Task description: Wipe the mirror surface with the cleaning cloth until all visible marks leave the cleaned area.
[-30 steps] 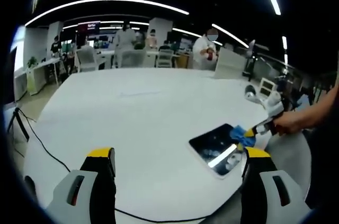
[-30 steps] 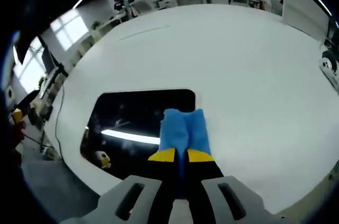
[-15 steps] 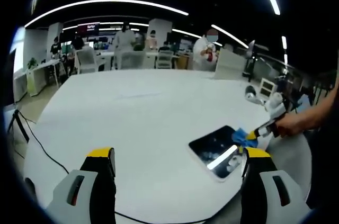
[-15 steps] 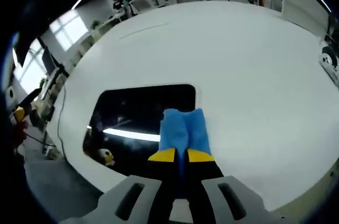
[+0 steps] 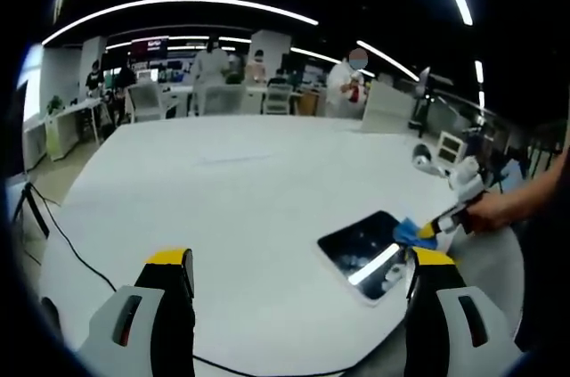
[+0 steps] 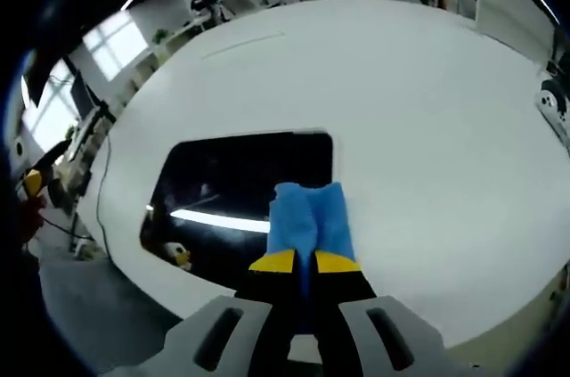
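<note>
I judge the wiping mid-course: pale smudges show on the glass, so passes remain. The round white table (image 6: 427, 110) is matte and smooth. On it near its edge lies the mirror (image 6: 240, 190), a dark glossy rectangle with rounded corners, reflecting a ceiling light strip. My right gripper (image 6: 305, 263) pinches the soft, folded blue cleaning cloth (image 6: 307, 217) against the mirror's edge. My left gripper (image 5: 298, 272) hangs with jaws spread, holding nothing.

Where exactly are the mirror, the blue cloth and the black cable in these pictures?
mirror (image 6: 233, 183): right gripper view, on its dark glass, left of the cloth.
blue cloth (image 6: 308, 218): right gripper view, on the fold sticking out of the right gripper's shut jaws.
black cable (image 5: 75, 249): left gripper view, on the stretch crossing the white table's left side.
</note>
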`<state>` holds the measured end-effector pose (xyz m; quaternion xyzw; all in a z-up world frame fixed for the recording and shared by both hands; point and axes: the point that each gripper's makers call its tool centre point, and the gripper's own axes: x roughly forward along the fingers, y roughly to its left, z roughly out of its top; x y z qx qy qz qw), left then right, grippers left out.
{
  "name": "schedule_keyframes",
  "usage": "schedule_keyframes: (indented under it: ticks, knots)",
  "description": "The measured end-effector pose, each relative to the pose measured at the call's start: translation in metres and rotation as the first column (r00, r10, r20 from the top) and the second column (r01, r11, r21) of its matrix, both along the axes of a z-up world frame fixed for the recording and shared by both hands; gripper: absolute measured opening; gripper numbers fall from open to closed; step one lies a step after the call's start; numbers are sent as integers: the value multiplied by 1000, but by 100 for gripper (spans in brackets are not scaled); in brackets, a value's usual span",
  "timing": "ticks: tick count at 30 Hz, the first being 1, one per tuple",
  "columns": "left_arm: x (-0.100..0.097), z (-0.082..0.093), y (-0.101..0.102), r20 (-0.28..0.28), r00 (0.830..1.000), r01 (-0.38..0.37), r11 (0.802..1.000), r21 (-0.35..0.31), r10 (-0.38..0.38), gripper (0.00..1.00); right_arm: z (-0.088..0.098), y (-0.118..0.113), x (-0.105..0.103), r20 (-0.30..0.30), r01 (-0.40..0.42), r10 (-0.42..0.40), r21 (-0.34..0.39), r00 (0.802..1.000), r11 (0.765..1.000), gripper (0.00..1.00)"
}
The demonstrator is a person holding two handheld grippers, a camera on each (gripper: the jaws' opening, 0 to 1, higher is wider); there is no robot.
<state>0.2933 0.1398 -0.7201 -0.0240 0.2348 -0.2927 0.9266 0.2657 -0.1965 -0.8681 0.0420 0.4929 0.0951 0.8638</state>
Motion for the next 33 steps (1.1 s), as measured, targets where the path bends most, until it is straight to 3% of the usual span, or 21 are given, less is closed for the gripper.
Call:
schedule_keyframes:
  ticks: [15, 19, 33]
  knots:
    - [-2, -3, 1, -3, 1000, -8, 1000, -17, 8, 100, 0, -2, 1, -1, 34, -34, 31, 999, 999, 0]
    - [-3, 0, 2, 4, 1000, -10, 1000, -21, 10, 100, 1, 0, 1, 8, 22, -22, 6, 1000, 1000, 0]
    - [-6, 1, 8, 0, 1000, -26, 999, -35, 26, 100, 1, -2, -2, -22, 72, -71, 33, 997, 997, 0]
